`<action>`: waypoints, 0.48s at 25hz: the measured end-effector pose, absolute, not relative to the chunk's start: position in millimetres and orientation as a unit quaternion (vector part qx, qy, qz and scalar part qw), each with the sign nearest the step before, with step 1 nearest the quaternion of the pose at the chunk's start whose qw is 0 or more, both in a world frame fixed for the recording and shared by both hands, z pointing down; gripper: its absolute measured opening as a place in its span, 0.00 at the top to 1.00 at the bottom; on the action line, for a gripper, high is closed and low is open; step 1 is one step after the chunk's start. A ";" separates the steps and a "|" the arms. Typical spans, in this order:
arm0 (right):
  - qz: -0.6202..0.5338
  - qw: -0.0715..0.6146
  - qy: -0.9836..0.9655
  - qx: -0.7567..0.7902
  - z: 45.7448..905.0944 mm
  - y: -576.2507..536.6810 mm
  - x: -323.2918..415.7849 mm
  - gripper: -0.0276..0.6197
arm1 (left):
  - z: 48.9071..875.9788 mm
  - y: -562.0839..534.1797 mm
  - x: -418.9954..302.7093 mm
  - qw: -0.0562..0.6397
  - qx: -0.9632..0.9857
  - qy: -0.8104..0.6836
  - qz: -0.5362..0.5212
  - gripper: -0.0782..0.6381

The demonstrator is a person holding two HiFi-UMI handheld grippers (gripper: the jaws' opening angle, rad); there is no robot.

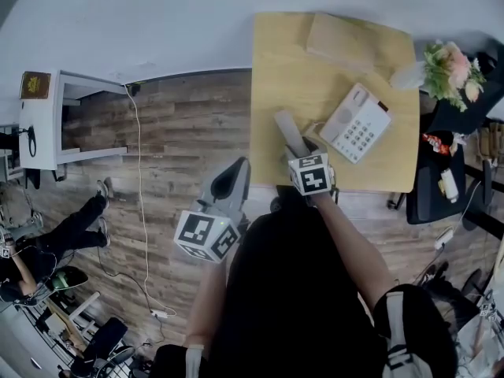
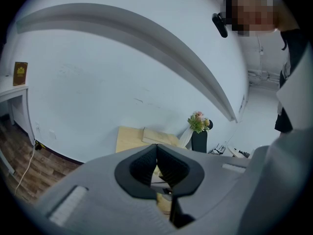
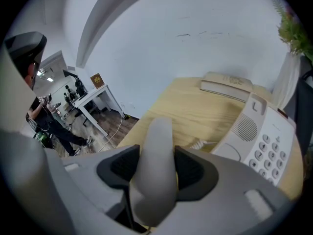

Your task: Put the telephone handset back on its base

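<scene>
- Step in hand: the carrying of the handset (image 1: 288, 131) toward the base (image 1: 356, 122); I am judging the task about midway, since the handset is off its cradle and in the air.
- Right gripper (image 3: 156, 170): clenching the handset across its middle, one pad on each side; the handset's upper end is sticking out past the jaws, pointing toward the far wall.
- Where the handset is: hovering over the near-left part of the table (image 1: 283, 69), just beside the base's left side, not touching it.
- Base: lying on the table with the keypad facing up; the speaker-grille side, facing the handset, is lying bare. A coiled cord (image 3: 200, 143) is showing between handset and base.
- Next move, as I am judging it: swinging the handset rightward, lining its length up with the bare left strip of the base, lowering it flat, then releasing.
- Left gripper (image 2: 157, 166): clenched on nothing, hanging out over the floor, well apart from the table.
- Containers: a white vase (image 1: 403, 75) at the table's far right corner, holding flowers (image 1: 450, 63).
- Also on the table: a flat tan box (image 1: 346, 42) at the far edge, lid closed; whatever is inside is hidden.
</scene>
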State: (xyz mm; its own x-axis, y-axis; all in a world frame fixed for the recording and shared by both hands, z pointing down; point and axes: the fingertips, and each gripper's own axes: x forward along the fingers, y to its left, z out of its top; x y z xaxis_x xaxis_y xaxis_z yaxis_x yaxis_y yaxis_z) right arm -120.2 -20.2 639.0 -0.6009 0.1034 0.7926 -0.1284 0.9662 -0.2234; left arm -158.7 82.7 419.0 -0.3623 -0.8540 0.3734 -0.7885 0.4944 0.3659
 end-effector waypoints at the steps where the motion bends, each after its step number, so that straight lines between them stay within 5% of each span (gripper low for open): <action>1: 0.130 0.445 -0.886 0.006 638.8 -21.7 -120.3 0.61 | 418.0 80.7 -159.6 0.262 0.499 -0.824 -0.060 0.88; 12: 0.121 0.419 -0.900 0.011 618.9 -34.7 -120.3 0.61 | 405.3 69.8 -163.2 0.246 0.506 -0.825 -0.042 0.88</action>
State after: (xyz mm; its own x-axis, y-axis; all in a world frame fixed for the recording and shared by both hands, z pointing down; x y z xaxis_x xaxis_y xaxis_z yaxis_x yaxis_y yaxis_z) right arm -120.3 -34.7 618.9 -0.6492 0.0804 0.7564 -0.1215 0.9707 -0.2074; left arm -163.2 69.8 405.3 -0.3662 -0.8563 0.3642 -0.8150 0.4840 0.3187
